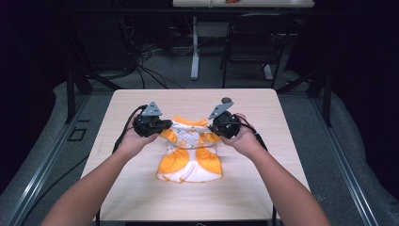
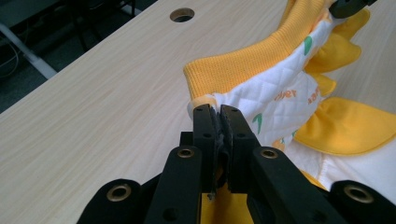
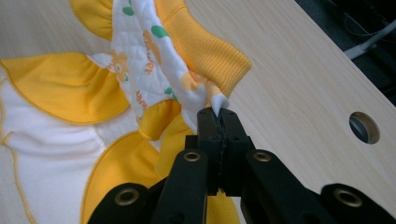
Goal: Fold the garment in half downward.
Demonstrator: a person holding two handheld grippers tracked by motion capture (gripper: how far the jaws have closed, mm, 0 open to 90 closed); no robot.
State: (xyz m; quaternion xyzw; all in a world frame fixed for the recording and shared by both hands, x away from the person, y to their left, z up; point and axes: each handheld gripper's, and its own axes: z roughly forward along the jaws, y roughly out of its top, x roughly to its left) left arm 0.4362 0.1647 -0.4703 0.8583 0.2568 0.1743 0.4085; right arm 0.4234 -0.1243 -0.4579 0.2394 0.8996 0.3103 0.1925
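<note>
My left gripper (image 2: 219,110) and right gripper (image 3: 218,113) are each clamped on a far corner of the dress (image 1: 190,155), mid-table (image 1: 141,197). Its far edge is raised, skirt lying flat; laying or folding remains, I'd judge

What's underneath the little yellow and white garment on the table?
The garment lies on the light wooden table, whose bare top shows all around it. Each claw, left and right, pinches an upper corner. Whatever the cloth covers cannot be seen.
</note>
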